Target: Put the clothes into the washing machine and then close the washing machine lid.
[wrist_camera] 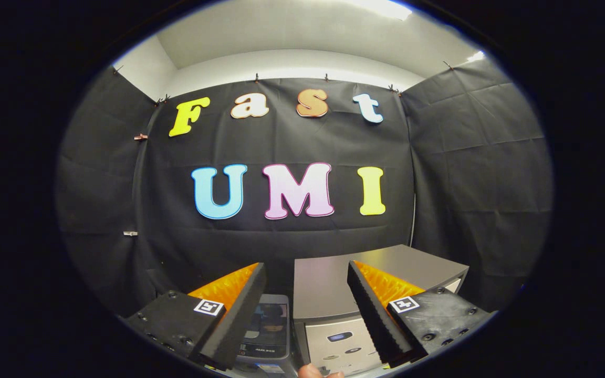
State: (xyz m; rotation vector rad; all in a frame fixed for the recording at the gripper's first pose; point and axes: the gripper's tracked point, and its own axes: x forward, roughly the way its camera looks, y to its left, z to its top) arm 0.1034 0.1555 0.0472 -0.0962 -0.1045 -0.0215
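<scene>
Your gripper [306, 273] hangs with its fingers wide apart and nothing between them. Beyond and below them stands the washing machine [376, 270], its flat grey lid [323, 283] lying shut, its front panel between the fingers. A smaller dark appliance [270, 328] sits just beside it.

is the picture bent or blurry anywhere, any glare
Gripper view: fisheye bending curves the booth wall; a bright ceiling light glares overhead; the open gripper fingers look sharp, while the grey washing machine beyond them is dimly lit.
</scene>
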